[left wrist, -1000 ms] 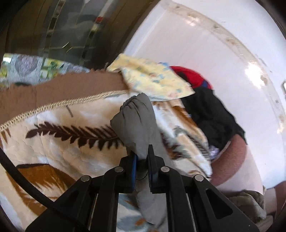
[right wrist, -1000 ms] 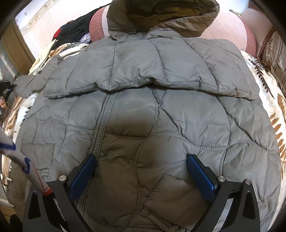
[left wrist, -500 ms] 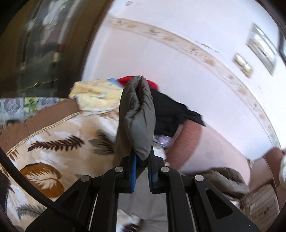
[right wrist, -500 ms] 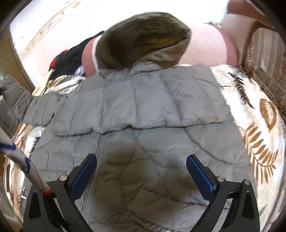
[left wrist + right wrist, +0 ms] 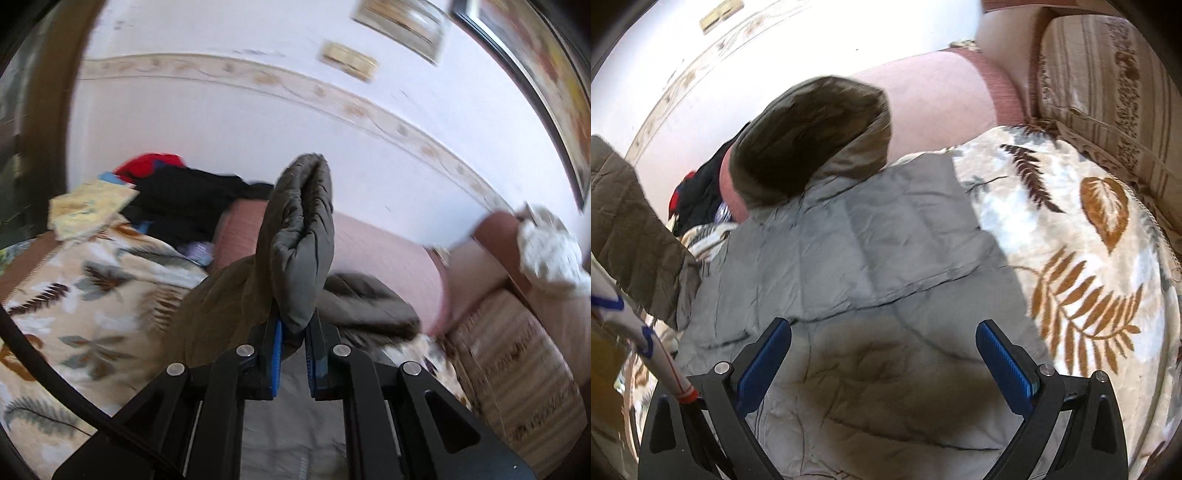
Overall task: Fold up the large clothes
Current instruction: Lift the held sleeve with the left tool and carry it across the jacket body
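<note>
A grey-green quilted hooded jacket [image 5: 871,258] lies spread on a leaf-patterned blanket [image 5: 1089,258], its hood [image 5: 812,136] propped against a pink cushion. My left gripper [image 5: 293,332] is shut on the jacket's sleeve cuff [image 5: 303,236], which stands up above the jaws and is lifted clear of the bed. The same lifted sleeve [image 5: 624,229] shows at the left edge of the right wrist view. My right gripper [image 5: 882,354] hovers open over the jacket's body, nothing between its blue pads [image 5: 1004,369].
A pile of black, red and yellow clothes [image 5: 166,199] sits at the bed's far left. Pink cushions [image 5: 388,258] line the wall behind. A striped brown sofa arm [image 5: 1108,92] borders the bed on the right. A white fluffy thing [image 5: 546,254] rests on it.
My left gripper has lifted the sleeve cuff up and swung it rightward over the jacket. The right gripper has risen and drawn back, staying open.
</note>
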`<state>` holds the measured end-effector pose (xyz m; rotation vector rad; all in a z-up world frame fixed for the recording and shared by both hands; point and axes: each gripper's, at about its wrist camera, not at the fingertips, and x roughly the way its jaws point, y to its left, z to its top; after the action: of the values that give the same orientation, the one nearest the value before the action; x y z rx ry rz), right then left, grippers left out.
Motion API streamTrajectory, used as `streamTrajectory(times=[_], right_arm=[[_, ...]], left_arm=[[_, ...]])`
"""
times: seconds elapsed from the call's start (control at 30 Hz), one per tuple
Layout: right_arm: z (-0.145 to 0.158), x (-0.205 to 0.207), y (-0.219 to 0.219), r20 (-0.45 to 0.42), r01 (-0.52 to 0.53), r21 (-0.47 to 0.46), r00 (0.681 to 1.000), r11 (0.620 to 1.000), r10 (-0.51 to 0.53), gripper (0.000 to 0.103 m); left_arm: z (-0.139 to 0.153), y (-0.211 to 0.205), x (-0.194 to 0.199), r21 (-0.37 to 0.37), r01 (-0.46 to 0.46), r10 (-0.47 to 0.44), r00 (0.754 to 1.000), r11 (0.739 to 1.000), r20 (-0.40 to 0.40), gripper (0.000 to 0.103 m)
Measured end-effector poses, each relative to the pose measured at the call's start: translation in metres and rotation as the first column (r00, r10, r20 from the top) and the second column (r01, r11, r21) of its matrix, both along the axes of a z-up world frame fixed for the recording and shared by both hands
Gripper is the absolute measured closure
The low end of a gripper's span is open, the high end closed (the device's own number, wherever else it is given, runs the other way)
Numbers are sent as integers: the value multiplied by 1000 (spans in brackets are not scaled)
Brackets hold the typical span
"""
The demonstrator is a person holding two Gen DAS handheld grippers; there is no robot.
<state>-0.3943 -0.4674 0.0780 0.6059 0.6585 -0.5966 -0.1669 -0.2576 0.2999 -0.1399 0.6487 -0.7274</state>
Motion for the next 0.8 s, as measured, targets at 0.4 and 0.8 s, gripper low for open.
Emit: streamTrajectory(times=[0.4, 0.8], right_arm=[[3, -27, -35, 54, 97, 78, 993, 992, -101, 1], [-6, -41, -69, 233, 61, 278, 964, 959, -129, 22]], left_arm=[[-141, -126, -75, 148, 188, -163, 972, 971, -169, 92], [-213, -125, -98, 252, 334, -271, 928, 908, -254, 49]])
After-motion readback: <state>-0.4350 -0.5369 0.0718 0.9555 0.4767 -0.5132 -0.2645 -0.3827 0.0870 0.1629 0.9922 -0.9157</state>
